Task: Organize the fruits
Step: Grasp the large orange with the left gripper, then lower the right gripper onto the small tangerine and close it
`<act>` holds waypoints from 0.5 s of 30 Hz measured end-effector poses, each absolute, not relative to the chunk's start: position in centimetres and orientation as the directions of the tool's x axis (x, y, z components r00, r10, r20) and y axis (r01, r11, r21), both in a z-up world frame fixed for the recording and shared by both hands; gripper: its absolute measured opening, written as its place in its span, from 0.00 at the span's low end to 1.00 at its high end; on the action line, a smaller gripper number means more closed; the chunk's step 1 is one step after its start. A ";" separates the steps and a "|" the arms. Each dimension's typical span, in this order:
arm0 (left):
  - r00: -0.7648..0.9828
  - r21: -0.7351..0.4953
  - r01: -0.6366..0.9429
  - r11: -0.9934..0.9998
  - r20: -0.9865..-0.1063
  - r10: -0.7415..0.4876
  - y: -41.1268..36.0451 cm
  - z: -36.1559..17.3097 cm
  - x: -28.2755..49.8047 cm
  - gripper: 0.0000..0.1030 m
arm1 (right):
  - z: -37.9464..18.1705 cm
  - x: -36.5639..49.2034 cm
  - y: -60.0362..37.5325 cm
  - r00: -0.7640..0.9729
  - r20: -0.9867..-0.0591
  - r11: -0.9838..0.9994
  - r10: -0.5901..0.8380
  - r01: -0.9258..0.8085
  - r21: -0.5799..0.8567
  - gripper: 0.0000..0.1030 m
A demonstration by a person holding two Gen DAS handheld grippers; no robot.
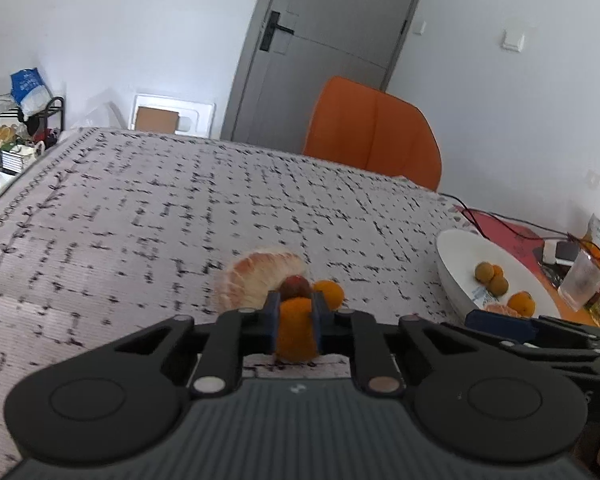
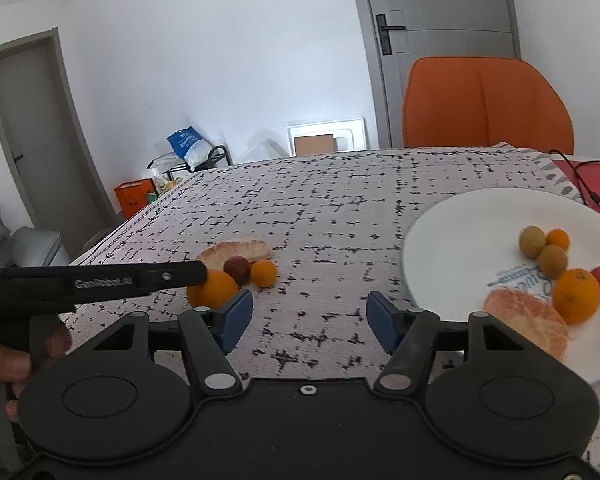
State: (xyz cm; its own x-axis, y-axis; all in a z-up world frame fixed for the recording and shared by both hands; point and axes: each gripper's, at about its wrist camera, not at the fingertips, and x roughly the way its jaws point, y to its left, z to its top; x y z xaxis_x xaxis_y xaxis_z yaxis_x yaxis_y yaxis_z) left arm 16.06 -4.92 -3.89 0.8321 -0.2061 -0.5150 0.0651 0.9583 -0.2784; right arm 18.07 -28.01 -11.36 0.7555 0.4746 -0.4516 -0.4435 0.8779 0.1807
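Here, in the left wrist view, your left gripper (image 1: 296, 312) has its blue pads clamped on an orange (image 1: 296, 334) resting on the patterned tablecloth (image 1: 140, 208). Just beyond it lie a dark red fruit (image 1: 295, 286), a small orange fruit (image 1: 329, 293) to its right and a peeled citrus segment (image 1: 256, 280) to the left. The white plate (image 1: 456, 256) sits far right.

In the right wrist view, your right gripper (image 2: 310, 316) stands half open over bare cloth, holding nothing. The plate to its right carries an orange on the plate (image 2: 576, 294), a peeled segment on the plate (image 2: 526, 326) and smaller fruits.
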 end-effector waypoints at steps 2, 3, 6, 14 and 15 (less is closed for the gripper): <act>0.825 -0.288 0.051 0.956 -0.527 -0.203 -4.3 -4.0 16.2 0.14 | -11.3 18.4 -27.3 0.750 -0.456 0.874 0.479 -0.453 0.175 0.61; 0.818 -0.300 0.047 0.953 -0.535 -0.209 -4.0 -4.2 16.2 0.14 | -11.3 18.6 -27.1 0.748 -0.458 0.873 0.481 -0.457 0.171 0.61; 0.816 -0.307 0.043 0.951 -0.539 -0.211 -3.5 -4.2 16.0 0.17 | -11.4 18.9 -26.3 0.743 -0.464 0.871 0.483 -0.463 0.165 0.61; 0.803 -0.330 0.049 0.943 -0.548 -0.234 -3.1 -4.2 16.0 0.20 | -11.5 18.6 -25.8 0.741 -0.475 0.873 0.475 -0.463 0.151 0.60; 0.802 -0.332 0.050 0.942 -0.549 -0.236 -3.2 -4.2 16.0 0.21 | -11.6 18.6 -25.8 0.742 -0.477 0.875 0.471 -0.461 0.148 0.61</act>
